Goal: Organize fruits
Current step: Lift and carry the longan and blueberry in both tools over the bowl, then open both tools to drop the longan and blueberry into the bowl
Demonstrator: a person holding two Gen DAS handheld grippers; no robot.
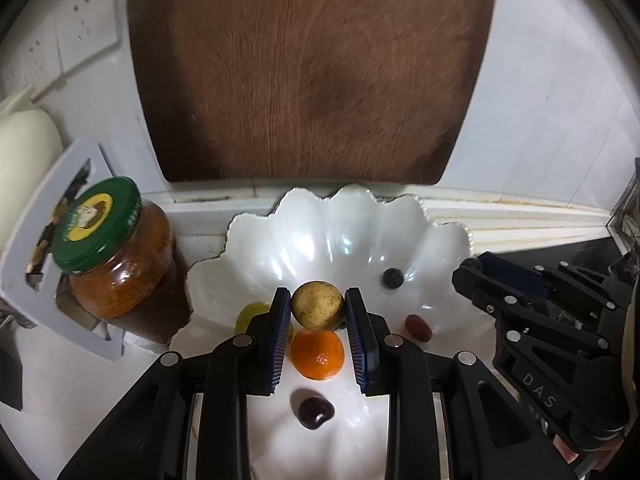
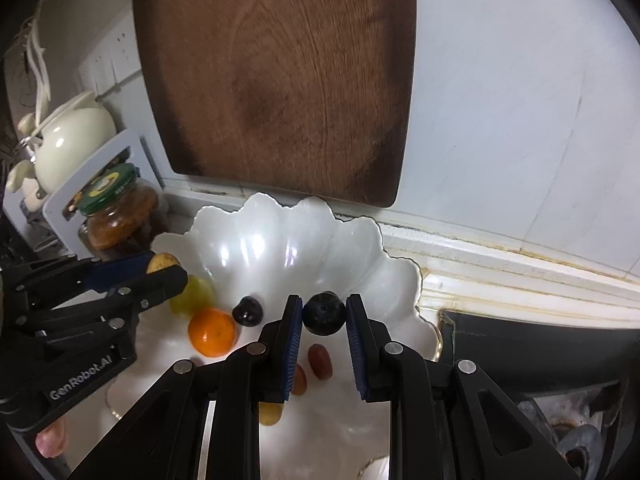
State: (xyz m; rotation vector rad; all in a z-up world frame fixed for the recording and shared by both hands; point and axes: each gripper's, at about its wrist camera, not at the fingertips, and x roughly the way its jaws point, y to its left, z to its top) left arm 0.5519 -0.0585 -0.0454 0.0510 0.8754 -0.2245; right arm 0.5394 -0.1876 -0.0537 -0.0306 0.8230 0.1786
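Leaning against the wall at 12 o'clock is a big wooden board [image 1: 312,72]; below it sits my scalloped white bowl [image 1: 344,232]. My left gripper [image 1: 318,306] pinches a tan round fruit [image 1: 318,306] above the bowl's orange [image 1: 318,356], my right gripper [image 2: 323,312] pinches a dark blueberry [image 2: 323,312].

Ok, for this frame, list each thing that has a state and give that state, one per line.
Left gripper: shut on the tan round fruit, above the dish.
Right gripper: shut on the dark round fruit, above the dish.
Scalloped white dish: upright, holding loose fruit.
Orange: resting in the dish, ungripped.
Jar: upright, green lid on.
Wooden board: leaning upright against the wall.
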